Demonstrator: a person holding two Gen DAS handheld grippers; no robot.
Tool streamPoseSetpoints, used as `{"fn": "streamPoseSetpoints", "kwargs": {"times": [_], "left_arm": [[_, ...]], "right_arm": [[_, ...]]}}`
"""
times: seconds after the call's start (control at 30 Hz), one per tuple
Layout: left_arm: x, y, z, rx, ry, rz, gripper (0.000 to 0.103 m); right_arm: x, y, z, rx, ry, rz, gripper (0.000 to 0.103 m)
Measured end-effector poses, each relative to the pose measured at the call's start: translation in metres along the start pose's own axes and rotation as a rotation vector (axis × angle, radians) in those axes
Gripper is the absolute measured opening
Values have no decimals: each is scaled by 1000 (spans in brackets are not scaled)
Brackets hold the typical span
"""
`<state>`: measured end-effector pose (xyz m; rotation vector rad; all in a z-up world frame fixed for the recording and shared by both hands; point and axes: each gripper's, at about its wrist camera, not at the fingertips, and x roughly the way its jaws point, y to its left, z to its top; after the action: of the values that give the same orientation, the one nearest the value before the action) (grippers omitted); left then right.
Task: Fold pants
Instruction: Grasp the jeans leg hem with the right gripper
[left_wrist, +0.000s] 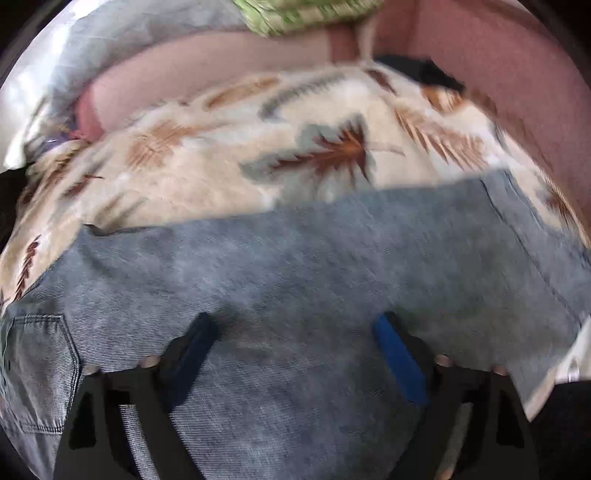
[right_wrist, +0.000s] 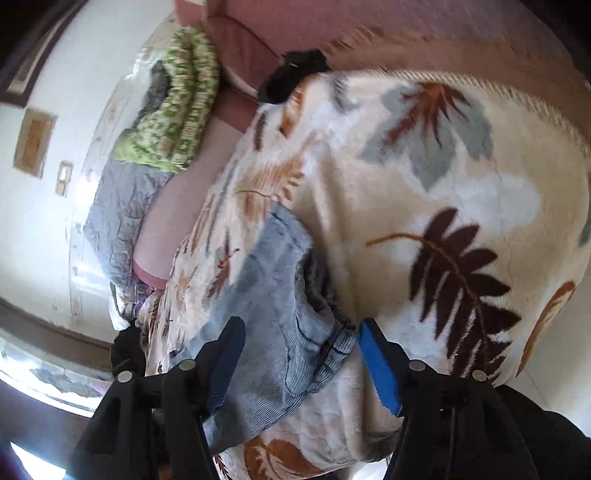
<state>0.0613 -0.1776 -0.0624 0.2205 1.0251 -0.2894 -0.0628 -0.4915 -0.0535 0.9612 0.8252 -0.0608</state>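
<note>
Faded blue denim pants (left_wrist: 295, 258) lie spread flat on a cream leaf-print blanket (left_wrist: 207, 155); a back pocket shows at the lower left. My left gripper (left_wrist: 295, 325) is open just above the denim, its blue fingers (left_wrist: 400, 362) spread wide. In the right wrist view the pants (right_wrist: 273, 314) lie bunched, with the waistband end between my fingers. My right gripper (right_wrist: 301, 328) is open, its jaws on either side of the denim's edge, over the blanket (right_wrist: 443, 206).
A pink bed surface (right_wrist: 177, 221) lies behind the blanket. A green patterned folded cloth (right_wrist: 177, 99) and a grey quilt (right_wrist: 114, 210) sit by the white wall. A black object (right_wrist: 291, 74) lies at the blanket's far edge.
</note>
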Motion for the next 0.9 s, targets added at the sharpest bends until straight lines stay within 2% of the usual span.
{"fn": "streamPoseSetpoints", "kwargs": {"times": [0.1, 0.17, 0.3, 0.4, 0.57, 0.63, 0.73, 0.9], "left_arm": [[2, 3, 2, -14, 14, -9, 95], [3, 4, 3, -13, 19, -10, 95], [3, 5, 3, -14, 21, -12, 96], [2, 4, 1, -15, 21, -11, 96], [3, 3, 3, -15, 21, -12, 96], [3, 3, 3, -13, 20, -13, 96], [3, 4, 3, -14, 20, -14, 96], [2, 5, 4, -17, 32, -19, 96]], "right_arm": [[15, -3, 2, -6, 40, -51, 66], [25, -11, 1, 27, 71, -42, 66], [27, -10, 0, 19, 63, -31, 66], [27, -13, 1, 24, 65, -34, 56], [27, -18, 3, 37, 61, -30, 49], [27, -18, 3, 29, 63, -40, 36], [27, -14, 2, 5, 56, -59, 33], [27, -12, 3, -2, 55, -70, 32]]}}
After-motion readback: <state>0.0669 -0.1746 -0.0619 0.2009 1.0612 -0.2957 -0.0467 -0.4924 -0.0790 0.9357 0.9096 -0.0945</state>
